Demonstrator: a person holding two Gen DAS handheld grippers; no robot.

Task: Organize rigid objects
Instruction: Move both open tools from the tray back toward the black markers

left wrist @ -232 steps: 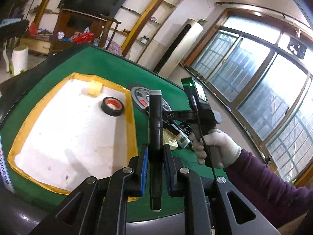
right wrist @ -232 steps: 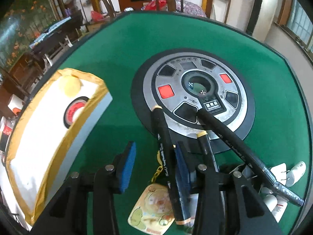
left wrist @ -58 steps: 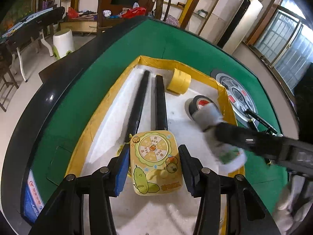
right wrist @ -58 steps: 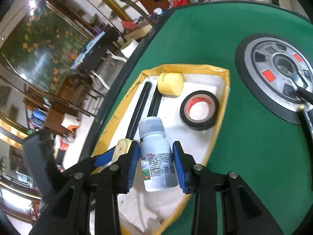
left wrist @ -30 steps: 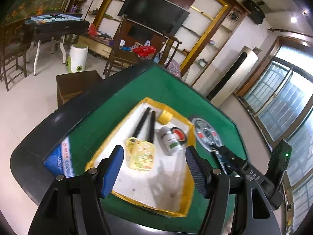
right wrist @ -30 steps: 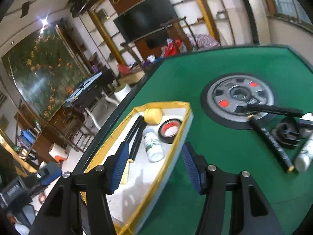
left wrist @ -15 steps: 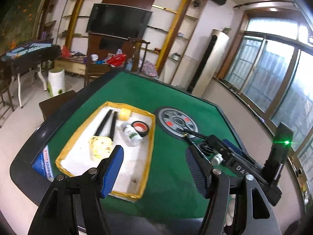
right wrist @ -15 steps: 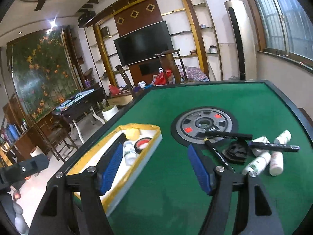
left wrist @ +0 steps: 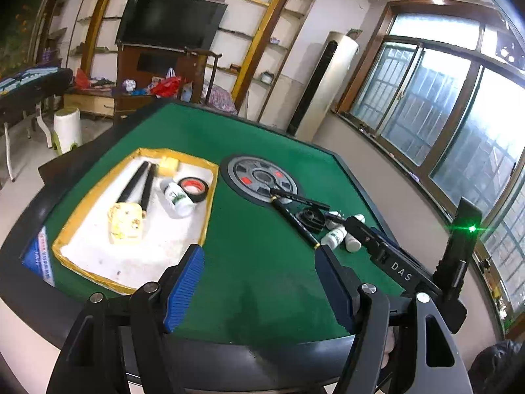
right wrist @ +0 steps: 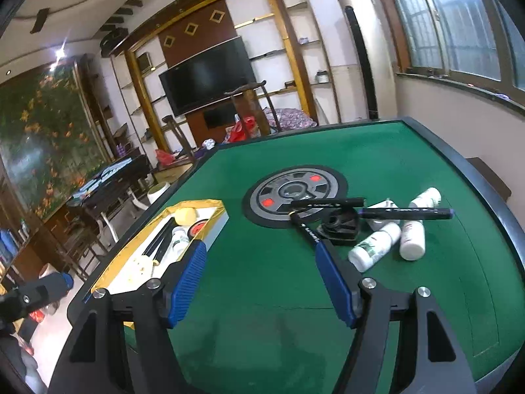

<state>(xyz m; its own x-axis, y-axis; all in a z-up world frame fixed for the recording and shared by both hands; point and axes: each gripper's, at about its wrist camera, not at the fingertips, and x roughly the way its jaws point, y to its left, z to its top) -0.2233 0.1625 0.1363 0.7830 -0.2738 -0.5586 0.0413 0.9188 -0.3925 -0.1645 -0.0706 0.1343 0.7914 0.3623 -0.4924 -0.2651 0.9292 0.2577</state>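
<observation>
From the left wrist, a green felt tabletop [left wrist: 262,262] fills a living room with a television and tall windows; the yellow-rimmed tray [left wrist: 210,197] at ten o'clock already holds two black sticks, a card, a white bottle [left wrist: 177,197] and tape rolls, while the left gripper [left wrist: 259,282] hangs with jaws open and empty, just widened, and the right gripper's body covers part of the loose pile at three o'clock. From the right wrist, the right gripper [right wrist: 261,279] is likewise open and empty, its jaws having just been opening, and the next pick looks best aimed at the nearest bottle [right wrist: 374,246] at two o'clock, squared across its body; the black piece [right wrist: 339,226] beneath the pens [right wrist: 407,211] is hard to identify.
</observation>
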